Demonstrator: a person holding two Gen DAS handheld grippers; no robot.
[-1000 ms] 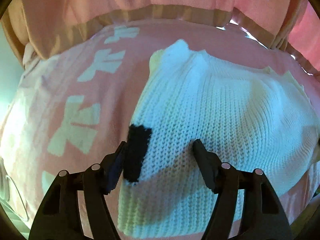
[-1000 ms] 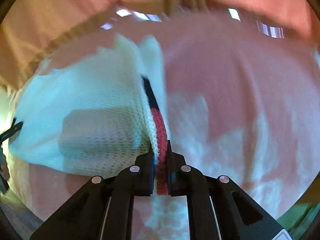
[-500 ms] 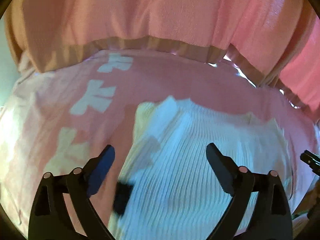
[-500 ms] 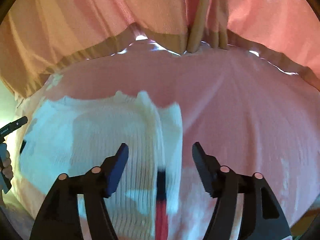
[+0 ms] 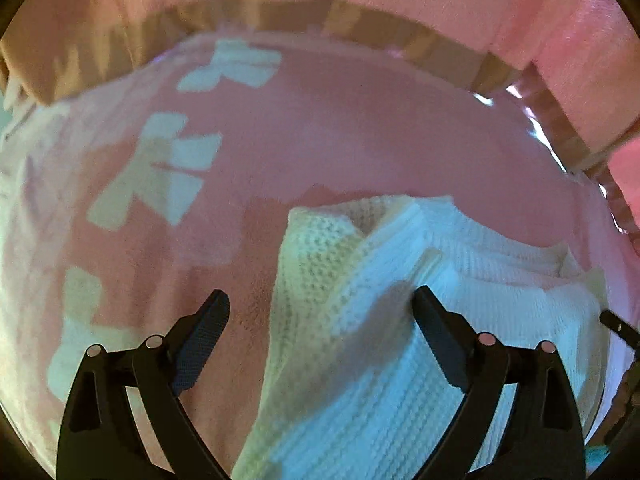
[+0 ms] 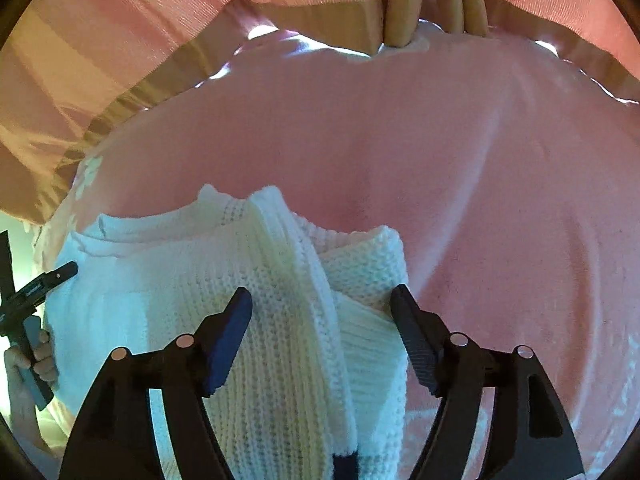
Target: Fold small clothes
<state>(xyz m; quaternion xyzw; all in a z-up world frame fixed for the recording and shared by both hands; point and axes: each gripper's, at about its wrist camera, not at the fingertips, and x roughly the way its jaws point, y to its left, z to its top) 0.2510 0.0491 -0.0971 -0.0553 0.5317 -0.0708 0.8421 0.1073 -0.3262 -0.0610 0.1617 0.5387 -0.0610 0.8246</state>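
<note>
White sweater (image 6: 280, 320) lies between both spread jaws.

Cover: a pink bedspread (image 5: 360, 128) fills the middle of both frames.
Pattern: pale bow shapes (image 5: 160, 176) at the left of the left view.
Background: pink curtain (image 6: 140, 12) with a tan band (image 5: 400, 36), along the top.

left gripper (image 5: 320, 316): black arms, silver screws | right gripper (image 6: 320, 308): black, blue-padded jaws
</note>
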